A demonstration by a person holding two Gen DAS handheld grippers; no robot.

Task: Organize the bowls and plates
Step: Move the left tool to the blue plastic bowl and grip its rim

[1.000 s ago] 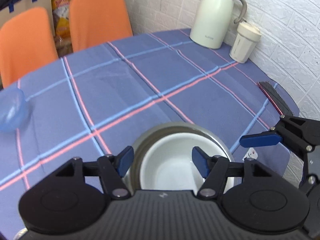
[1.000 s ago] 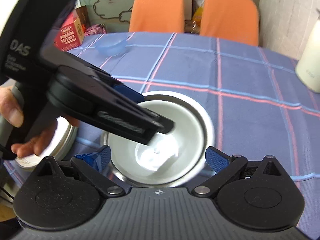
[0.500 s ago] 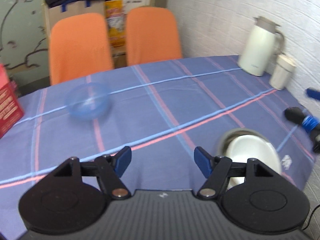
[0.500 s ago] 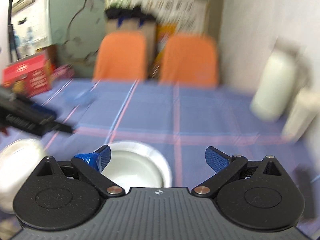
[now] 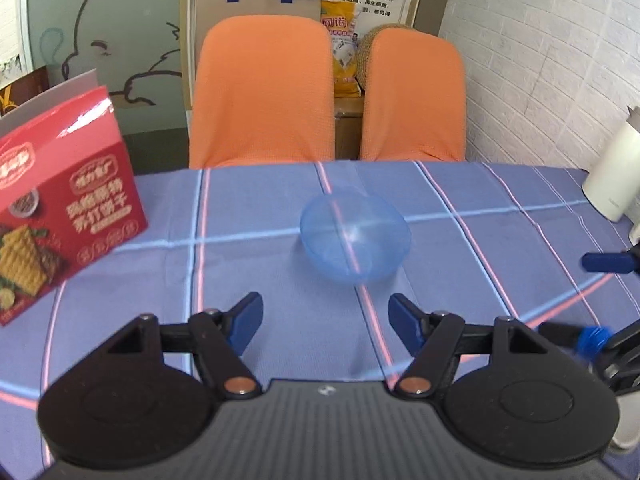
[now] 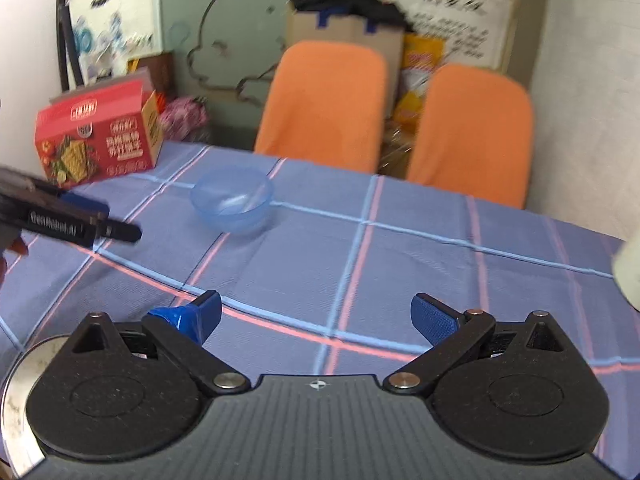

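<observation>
A clear blue plastic bowl (image 5: pixel 355 237) sits upright on the blue checked tablecloth, straight ahead of my left gripper (image 5: pixel 326 322), which is open and empty a short way in front of it. The bowl also shows in the right wrist view (image 6: pixel 233 203), far to the left. My right gripper (image 6: pixel 316 316) is open and empty above bare cloth. A metal plate's rim (image 6: pixel 16 392) shows at the bottom left of the right wrist view, mostly hidden by the gripper body.
A red cracker box (image 5: pixel 60 216) stands at the table's left. Two orange chairs (image 5: pixel 262 92) stand behind the far edge. A white thermos jug (image 5: pixel 614 172) stands at the right by the brick wall. The right gripper's fingertips (image 5: pixel 600 262) show at the right edge.
Both grippers have lifted away from the stacked white bowl and metal plate and swung left. The blue bowl is now centred ahead of my left gripper. Both stay open.
</observation>
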